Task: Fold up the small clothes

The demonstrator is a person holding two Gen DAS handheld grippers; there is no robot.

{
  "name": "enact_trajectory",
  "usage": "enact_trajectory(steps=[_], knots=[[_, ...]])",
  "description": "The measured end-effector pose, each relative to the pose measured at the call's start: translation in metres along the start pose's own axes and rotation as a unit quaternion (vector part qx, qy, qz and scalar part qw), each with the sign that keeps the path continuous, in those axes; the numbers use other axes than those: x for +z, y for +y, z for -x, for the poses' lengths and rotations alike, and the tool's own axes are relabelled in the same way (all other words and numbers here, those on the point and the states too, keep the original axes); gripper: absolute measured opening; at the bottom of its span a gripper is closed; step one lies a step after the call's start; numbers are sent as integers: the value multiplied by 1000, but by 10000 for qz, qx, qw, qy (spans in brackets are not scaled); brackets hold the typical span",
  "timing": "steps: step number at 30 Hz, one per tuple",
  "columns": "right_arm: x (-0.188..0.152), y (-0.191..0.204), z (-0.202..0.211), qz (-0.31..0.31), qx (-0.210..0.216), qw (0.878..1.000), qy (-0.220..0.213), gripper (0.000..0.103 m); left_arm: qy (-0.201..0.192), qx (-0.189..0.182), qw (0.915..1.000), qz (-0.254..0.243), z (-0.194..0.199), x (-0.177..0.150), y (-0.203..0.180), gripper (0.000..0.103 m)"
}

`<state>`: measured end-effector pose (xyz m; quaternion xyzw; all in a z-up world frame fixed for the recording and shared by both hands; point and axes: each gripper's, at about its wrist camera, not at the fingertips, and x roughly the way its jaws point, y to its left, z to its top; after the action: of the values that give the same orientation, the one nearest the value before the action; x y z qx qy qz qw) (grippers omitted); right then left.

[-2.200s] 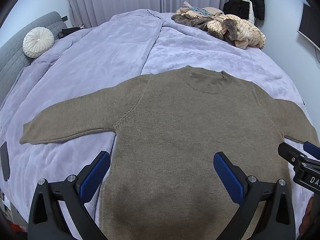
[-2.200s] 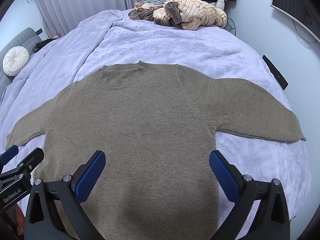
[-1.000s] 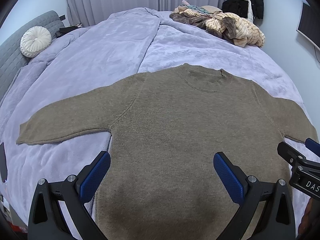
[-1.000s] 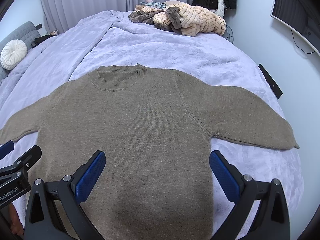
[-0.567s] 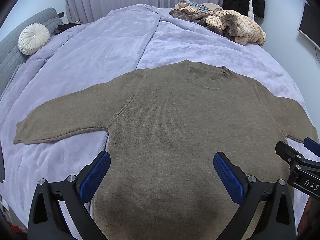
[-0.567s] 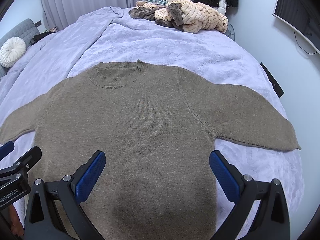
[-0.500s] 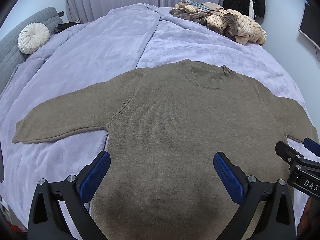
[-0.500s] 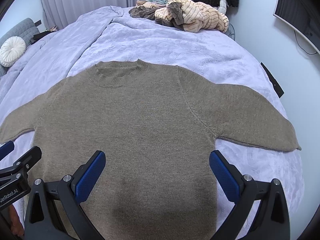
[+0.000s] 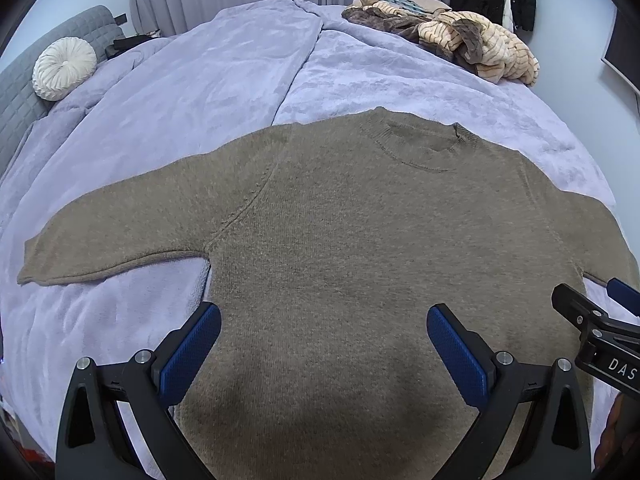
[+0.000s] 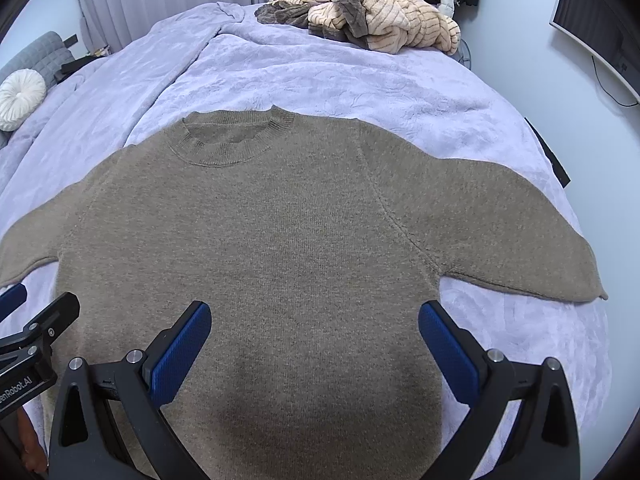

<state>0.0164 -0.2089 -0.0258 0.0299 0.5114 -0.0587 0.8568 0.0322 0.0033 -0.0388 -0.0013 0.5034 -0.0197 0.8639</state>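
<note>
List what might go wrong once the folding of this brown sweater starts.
1. The sweater lies flat on a soft, wrinkled bed cover; a tool pinching an edge may catch the cover too.
2. Both sleeves are spread wide. The right sleeve ends near the bed's edge and could slip off when lifted.
3. The left tool and right tool are open, close together over the hem; they may bump as they move.

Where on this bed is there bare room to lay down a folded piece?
The widest free patch is the lavender blanket between the brown sweater's collar, the round white cushion and the heap of clothes. Narrower strips lie under each spread sleeve. The far corner with the heap is crowded, and the sweater fills the near middle.
</note>
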Motion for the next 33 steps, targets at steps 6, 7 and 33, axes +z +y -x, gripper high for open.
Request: enact_trajectory(steps=[6, 7, 33], knots=[[0, 0, -6, -19, -3, 10000, 44, 103, 45, -10, 10000, 14, -6, 1, 2, 103], [0, 0, -6, -18, -10, 10000, 58, 103, 50, -16, 10000, 14, -6, 1, 1, 103], [-1, 22, -24, -67, 470, 9986, 212, 103, 224, -149, 9993, 251, -34, 2, 38, 103]])
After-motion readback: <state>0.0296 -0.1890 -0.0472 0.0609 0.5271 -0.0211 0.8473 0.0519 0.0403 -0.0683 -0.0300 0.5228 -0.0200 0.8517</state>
